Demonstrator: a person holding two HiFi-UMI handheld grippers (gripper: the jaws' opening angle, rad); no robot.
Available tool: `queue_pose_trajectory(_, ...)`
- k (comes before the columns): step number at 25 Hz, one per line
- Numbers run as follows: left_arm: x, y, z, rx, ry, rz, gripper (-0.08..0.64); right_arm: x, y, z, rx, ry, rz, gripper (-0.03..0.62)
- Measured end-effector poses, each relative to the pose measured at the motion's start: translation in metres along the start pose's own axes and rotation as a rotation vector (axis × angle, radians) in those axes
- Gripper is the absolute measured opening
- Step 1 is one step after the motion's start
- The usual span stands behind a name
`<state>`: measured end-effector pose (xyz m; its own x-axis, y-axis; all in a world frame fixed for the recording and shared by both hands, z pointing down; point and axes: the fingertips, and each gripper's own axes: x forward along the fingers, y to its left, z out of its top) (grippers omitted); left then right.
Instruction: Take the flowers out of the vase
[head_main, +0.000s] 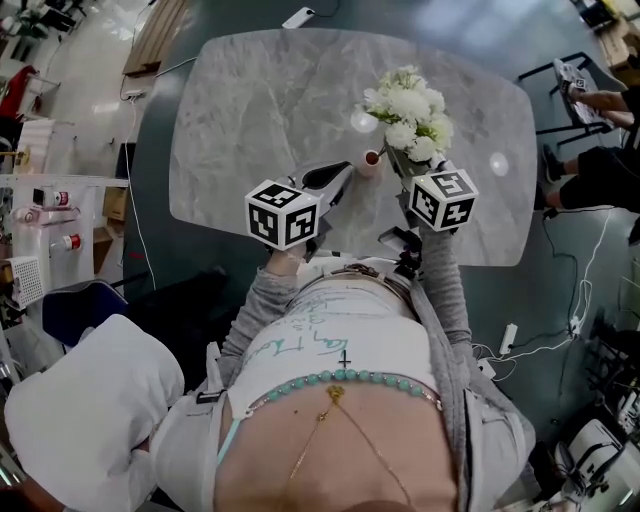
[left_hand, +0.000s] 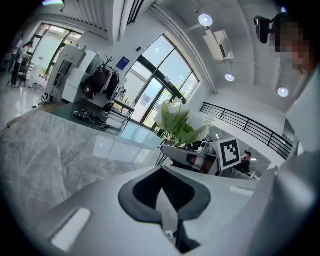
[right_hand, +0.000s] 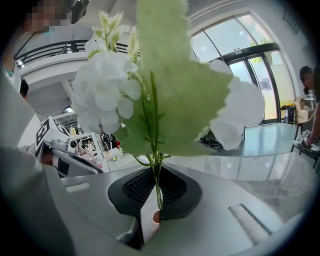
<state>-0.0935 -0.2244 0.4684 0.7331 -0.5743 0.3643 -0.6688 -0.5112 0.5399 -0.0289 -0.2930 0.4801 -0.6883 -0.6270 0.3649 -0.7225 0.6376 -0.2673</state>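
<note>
A bunch of white flowers (head_main: 408, 112) with green leaves stands over the right side of the marble table (head_main: 250, 100). My right gripper (head_main: 399, 160) is shut on the thin green stems (right_hand: 158, 192) just under the leaves; blooms (right_hand: 107, 95) and a big leaf fill the right gripper view. A small pinkish vase (head_main: 371, 160) sits just left of the stems, and its pink mouth (right_hand: 156, 216) shows below the jaws. Whether the stem ends are still inside it I cannot tell. My left gripper (head_main: 343, 173) is shut and empty beside the vase, seeing the flowers (left_hand: 180, 122) ahead.
The table's near edge runs just in front of both grippers. A white cushioned seat (head_main: 90, 400) is at the lower left, a seated person (head_main: 600, 150) at the far right, and cables (head_main: 545, 345) trail on the dark floor.
</note>
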Motion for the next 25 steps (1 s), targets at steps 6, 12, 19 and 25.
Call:
queue_pose_trajectory(6,-0.001,0.000,0.002,0.001,-0.001,-0.002,0.000,-0.005,0.002,0.009,0.000,-0.013,-0.001,0.041)
queue_pose_trajectory(12,0.000,0.000,0.005,0.000,-0.004,0.001,0.000,-0.008,0.003,0.017,-0.001,-0.031,0.005,0.041)
queue_pose_trajectory(19,-0.001,-0.001,0.001,0.008,-0.003,-0.005,0.000,-0.012,0.010,0.024,-0.010,-0.045,0.012,0.041)
queue_pose_trajectory(25,0.001,-0.001,-0.002,0.018,0.004,-0.020,0.000,-0.014,0.014,0.029,-0.021,-0.063,0.017,0.043)
